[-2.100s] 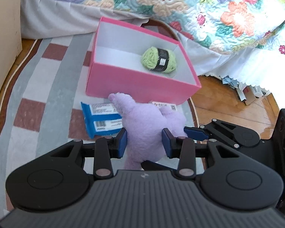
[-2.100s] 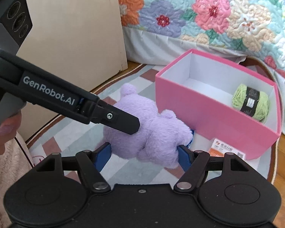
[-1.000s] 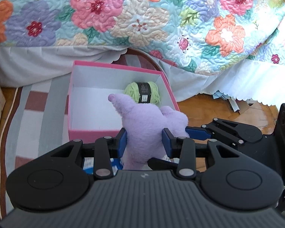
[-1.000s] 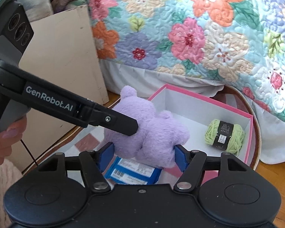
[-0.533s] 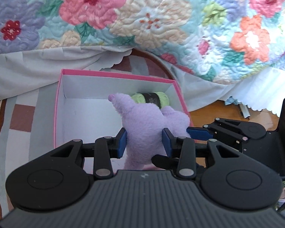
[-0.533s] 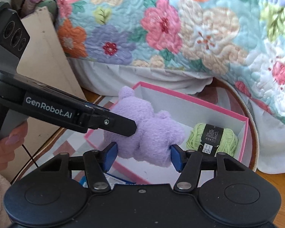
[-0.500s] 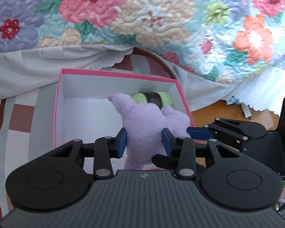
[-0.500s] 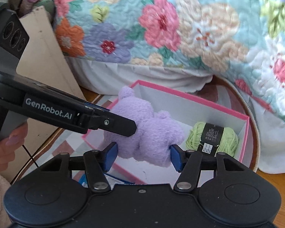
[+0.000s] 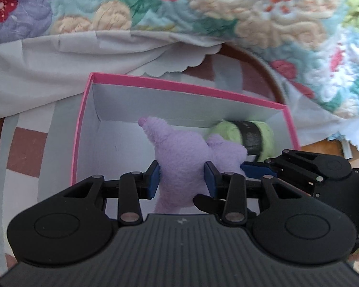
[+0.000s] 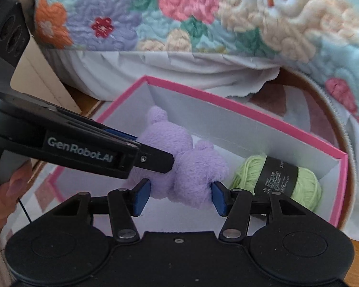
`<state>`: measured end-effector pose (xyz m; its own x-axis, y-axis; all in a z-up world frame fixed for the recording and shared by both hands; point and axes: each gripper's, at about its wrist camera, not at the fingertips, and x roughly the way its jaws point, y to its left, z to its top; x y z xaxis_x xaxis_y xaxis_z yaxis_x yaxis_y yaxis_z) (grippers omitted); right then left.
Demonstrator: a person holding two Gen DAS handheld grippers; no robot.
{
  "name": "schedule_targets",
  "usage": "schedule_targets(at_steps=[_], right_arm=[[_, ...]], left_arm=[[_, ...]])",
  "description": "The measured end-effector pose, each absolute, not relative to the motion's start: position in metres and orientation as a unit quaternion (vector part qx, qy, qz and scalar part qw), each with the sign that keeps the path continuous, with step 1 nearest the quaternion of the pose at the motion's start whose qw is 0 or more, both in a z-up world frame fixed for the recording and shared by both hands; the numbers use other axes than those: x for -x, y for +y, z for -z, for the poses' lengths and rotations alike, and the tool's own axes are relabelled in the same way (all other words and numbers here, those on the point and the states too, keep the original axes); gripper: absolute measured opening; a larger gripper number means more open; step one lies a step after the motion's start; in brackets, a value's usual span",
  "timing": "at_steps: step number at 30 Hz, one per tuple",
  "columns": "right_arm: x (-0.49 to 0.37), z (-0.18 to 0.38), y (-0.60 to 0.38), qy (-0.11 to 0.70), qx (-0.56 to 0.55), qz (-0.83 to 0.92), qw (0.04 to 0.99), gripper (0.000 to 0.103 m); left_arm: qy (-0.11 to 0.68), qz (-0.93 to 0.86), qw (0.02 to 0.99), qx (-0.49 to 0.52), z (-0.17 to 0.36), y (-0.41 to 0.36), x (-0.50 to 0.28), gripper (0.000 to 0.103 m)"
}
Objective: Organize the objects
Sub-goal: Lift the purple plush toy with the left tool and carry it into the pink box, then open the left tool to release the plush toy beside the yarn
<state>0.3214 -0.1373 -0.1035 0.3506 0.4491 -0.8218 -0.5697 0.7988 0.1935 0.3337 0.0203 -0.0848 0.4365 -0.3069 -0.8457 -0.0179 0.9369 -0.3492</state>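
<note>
Clamping the purple plush toy (image 9: pixel 186 162), the left gripper (image 9: pixel 181 179) holds; the right gripper (image 10: pixel 178 197) closes on it above the pink box (image 9: pixel 83 129); the toy may crush the green yarn ball (image 10: pixel 275 179) at the right wall.

So the purple plush toy (image 9: pixel 184 167) went from the rug in front of the pink box (image 9: pixel 179 88) to down inside it, beside the yarn (image 10: pixel 275 179). Right tongs (image 10: pixel 179 195) are closing on it, narrower than before.
</note>
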Motion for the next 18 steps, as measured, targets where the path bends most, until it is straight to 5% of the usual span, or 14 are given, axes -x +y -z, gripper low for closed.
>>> schedule_targets(at_steps=[18], right_arm=[[-0.359, 0.141, -0.126, 0.528, 0.029, -0.257, 0.809, 0.063]], left_arm=[[0.554, 0.059, 0.817, 0.151, 0.129, 0.019, -0.373, 0.037]])
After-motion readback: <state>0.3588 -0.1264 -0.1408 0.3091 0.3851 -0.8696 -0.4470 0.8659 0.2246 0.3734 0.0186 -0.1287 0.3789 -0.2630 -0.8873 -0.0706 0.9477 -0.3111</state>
